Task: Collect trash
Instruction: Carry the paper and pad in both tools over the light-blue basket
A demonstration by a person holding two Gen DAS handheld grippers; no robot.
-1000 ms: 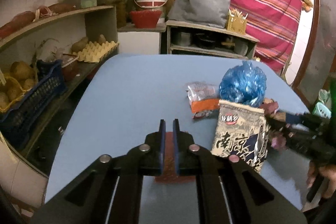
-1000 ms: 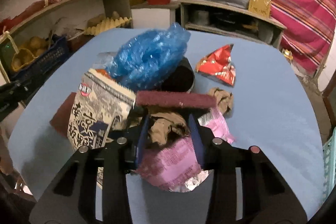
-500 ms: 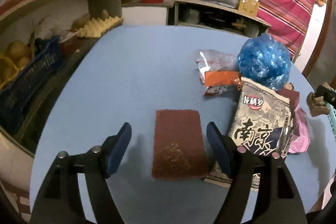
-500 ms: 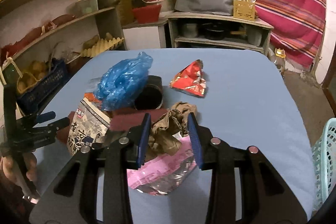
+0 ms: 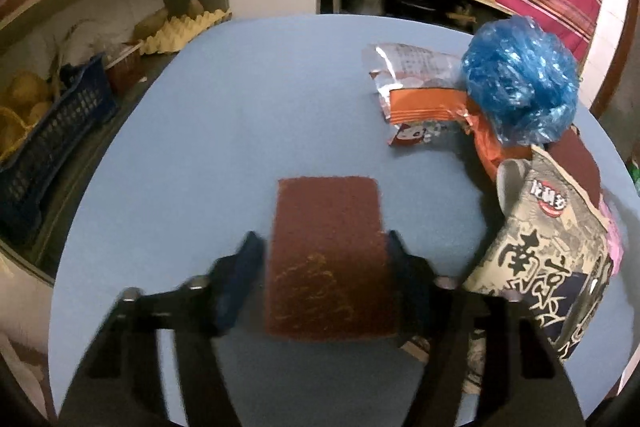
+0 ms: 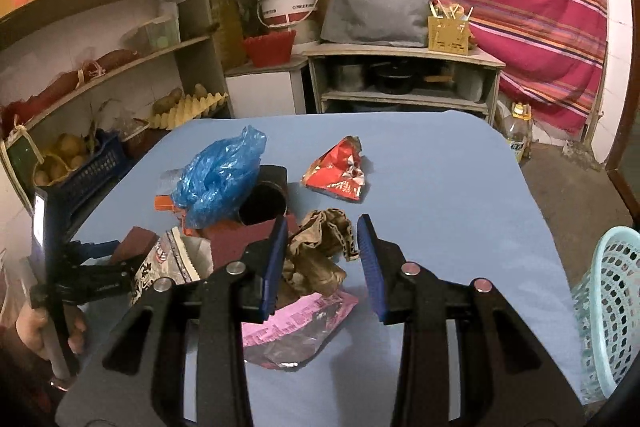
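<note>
Between my left claw's spread fingers lies the brown pad, flat on the blue table; a printed bag crowds its right. My right claw, open, straddles crumpled brown paper atop a pink wrapper.

Surface: matt blue, smooth. Brown scouring pad: rough, fibrous, matt, with pale scuffing seen on top. Blue bag: thin crinkled plastic, glossy. Printed snack bag: glossy film. Red wrapper and pink wrapper: shiny foil-lined plastic, silver inside. Crumpled brown paper: matt, creased. Right tool: matt black plastic, ribbed blue pads, metal rivets. Basket: perforated pale-green plastic.
</note>
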